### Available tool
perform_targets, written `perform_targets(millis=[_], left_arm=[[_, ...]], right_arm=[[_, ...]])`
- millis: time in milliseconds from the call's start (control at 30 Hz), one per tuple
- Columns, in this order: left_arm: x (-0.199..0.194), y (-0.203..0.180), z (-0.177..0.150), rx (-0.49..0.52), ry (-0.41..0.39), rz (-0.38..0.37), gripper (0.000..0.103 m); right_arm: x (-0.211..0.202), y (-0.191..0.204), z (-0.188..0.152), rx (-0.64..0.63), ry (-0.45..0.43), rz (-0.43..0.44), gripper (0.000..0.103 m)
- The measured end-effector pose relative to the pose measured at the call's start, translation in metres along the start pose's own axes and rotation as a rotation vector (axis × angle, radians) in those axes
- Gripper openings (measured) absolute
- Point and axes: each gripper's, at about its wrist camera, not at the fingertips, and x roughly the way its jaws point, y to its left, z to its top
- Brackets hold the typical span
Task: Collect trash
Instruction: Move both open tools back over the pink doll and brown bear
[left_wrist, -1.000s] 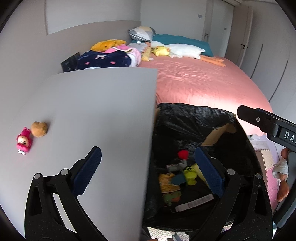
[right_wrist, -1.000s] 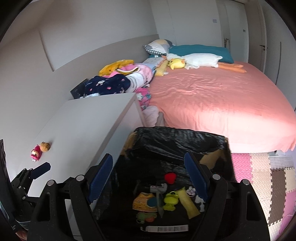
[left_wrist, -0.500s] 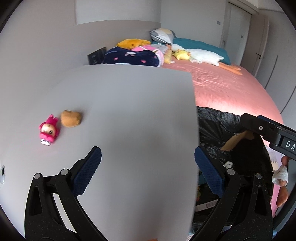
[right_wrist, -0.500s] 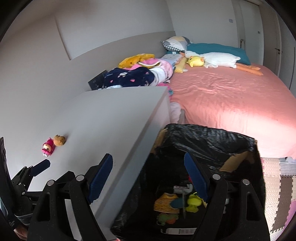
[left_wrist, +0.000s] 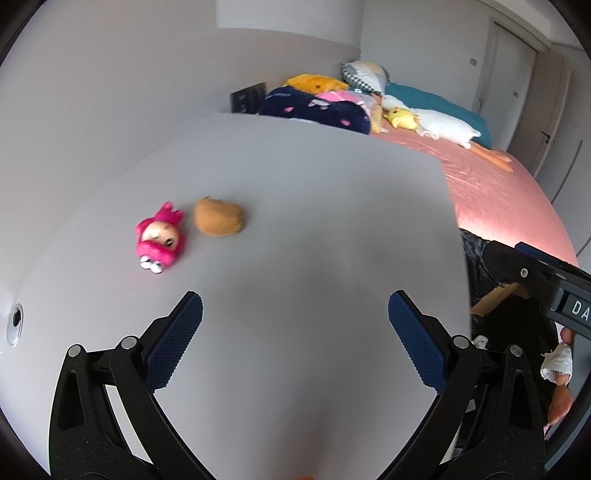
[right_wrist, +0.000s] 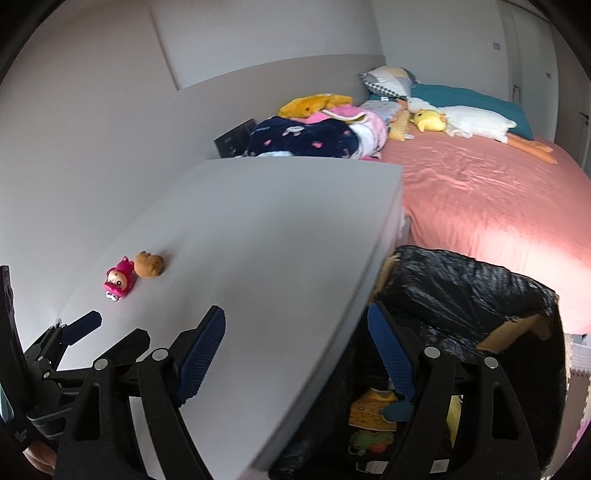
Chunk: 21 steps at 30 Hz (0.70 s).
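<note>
While both jaws gape empty, only right view shows bin (right_wrist: 480, 295) contents, pink doll (left_wrist: 159, 240) ahead.

Both the left gripper (left_wrist: 294, 319) and right gripper (right_wrist: 295, 338) have black speckled arms, silver screws and textured navy pads (left_wrist: 173, 345)

The left gripper (left_wrist: 295, 314) points forward and downward, its blue-padded jaws spread wide with nothing between them. The right gripper (right_wrist: 295, 332), just beside it, tilts likewise, jaws equally parted and empty. A bandaged finger (left_wrist: 557, 363) shows behind the right gripper's body.
</note>
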Motion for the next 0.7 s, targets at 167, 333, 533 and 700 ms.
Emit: perform_targets(millis=[167, 333, 533, 700], left_arm=[[0.004, 0.026, 0.002, -0.038, -0.002, 0.033, 0.097], [0.006, 0.047, 0.002, -0.067, 0.001, 0.051, 0.097], [0.013, 0.076, 0.008, -0.116, 0.005, 0.076, 0.088], [0.025, 0.097, 0.014, -0.143, 0.021, 0.095, 0.082]], right_arm=[[0.015, 0.021, 0.003, -0.029, 0.013, 0.018, 0.080], [0.028, 0.038, 0.008, -0.048, 0.025, 0.033, 0.080], [0.044, 0.054, 0.013, -0.067, 0.036, 0.052, 0.080], [0.056, 0.066, 0.017, -0.077, 0.052, 0.072, 0.080]])
